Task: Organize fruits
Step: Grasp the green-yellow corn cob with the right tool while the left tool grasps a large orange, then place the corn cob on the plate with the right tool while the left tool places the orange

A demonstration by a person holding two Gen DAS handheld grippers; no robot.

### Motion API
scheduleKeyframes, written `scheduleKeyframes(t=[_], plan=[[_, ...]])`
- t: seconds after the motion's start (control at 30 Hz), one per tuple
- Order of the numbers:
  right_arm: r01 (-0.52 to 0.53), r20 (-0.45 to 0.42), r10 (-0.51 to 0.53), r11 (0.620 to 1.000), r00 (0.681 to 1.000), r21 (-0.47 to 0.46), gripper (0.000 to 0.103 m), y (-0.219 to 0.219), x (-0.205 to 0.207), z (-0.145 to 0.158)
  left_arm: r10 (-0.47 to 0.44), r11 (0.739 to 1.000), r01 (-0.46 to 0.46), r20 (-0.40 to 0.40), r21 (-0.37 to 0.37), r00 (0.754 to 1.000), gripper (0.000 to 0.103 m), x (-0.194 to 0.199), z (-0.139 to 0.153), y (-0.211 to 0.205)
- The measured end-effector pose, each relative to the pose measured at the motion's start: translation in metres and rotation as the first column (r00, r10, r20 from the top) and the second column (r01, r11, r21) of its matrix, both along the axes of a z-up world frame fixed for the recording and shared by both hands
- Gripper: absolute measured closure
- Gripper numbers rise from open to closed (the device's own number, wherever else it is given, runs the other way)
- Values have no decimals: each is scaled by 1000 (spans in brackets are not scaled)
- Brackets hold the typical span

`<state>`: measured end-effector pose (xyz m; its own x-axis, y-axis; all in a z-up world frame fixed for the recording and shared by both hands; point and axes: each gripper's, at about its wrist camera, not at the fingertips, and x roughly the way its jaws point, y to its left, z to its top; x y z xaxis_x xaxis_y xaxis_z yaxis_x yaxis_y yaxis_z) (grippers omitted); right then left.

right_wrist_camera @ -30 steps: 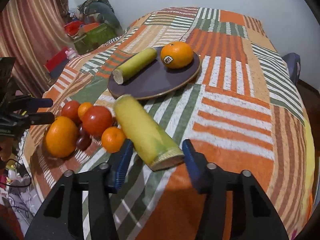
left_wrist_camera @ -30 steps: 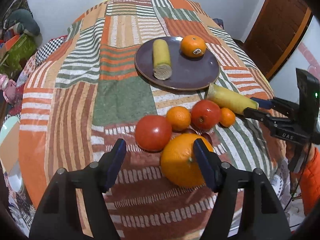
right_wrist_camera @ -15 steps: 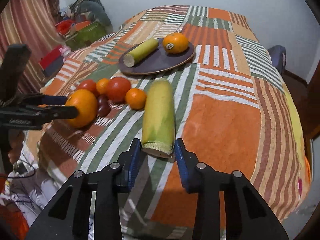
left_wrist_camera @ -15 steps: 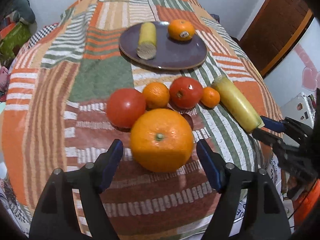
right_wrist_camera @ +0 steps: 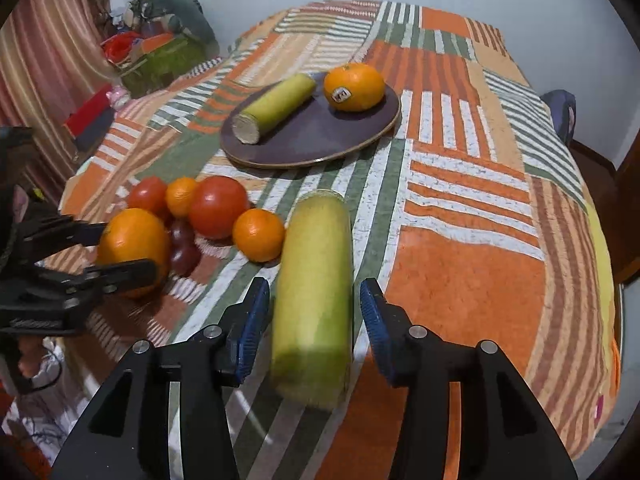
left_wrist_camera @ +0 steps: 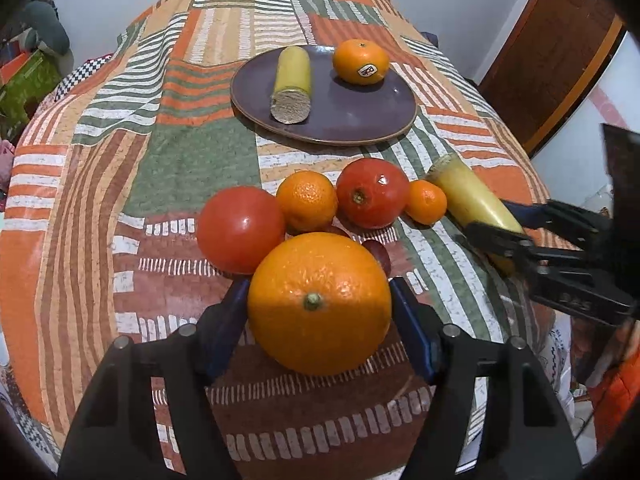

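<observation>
My left gripper (left_wrist_camera: 318, 308) is shut on a large orange (left_wrist_camera: 319, 304), its blue pads touching both sides. Behind it lie two tomatoes (left_wrist_camera: 240, 229) (left_wrist_camera: 372, 193), two small mandarins (left_wrist_camera: 307, 201) (left_wrist_camera: 426, 202) and dark grapes (left_wrist_camera: 378, 252). My right gripper (right_wrist_camera: 314, 316) is open around a yellow-green cylindrical fruit piece (right_wrist_camera: 316, 288) lying on the cloth, with gaps on both sides. A purple plate (left_wrist_camera: 360, 120) farther back holds another yellow piece (left_wrist_camera: 292, 84) and a stickered orange (left_wrist_camera: 361, 62).
The round table has a striped patchwork cloth (left_wrist_camera: 180, 152). A wooden door (left_wrist_camera: 552, 52) stands at the right in the left wrist view. Bags and clutter (right_wrist_camera: 160, 52) lie at the left beyond the table in the right wrist view.
My left gripper has closed onto the large orange. My right gripper, half a second ago tight on the yellow piece's end, has opened and now sits farther along it.
</observation>
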<state>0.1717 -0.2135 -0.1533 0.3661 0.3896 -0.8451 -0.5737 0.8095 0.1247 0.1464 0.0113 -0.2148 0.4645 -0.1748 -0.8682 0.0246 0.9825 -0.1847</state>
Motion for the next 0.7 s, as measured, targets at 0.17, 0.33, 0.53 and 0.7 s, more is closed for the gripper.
scheduleKeyframes(t=[0.17,0.33,0.53,0.7], plan=[[-3,11,3,1000,1000,-2,67,4,-1,-4,-27,1000,27,4,-13,1000,34,-4,6,1],[23,19,-23,999,1000,35,67,-2,-1,3,-20,1000,21,46,-22,999,34,-6,23,1],[49,81,-55,996,995,77,67,-3,6,26,-12,1000,13,129,-2,992,34,1,54,8],[57,122,-71,991,990,118,67,2,17,45,1,1000,-3,178,12,984,34,16,72,16]])
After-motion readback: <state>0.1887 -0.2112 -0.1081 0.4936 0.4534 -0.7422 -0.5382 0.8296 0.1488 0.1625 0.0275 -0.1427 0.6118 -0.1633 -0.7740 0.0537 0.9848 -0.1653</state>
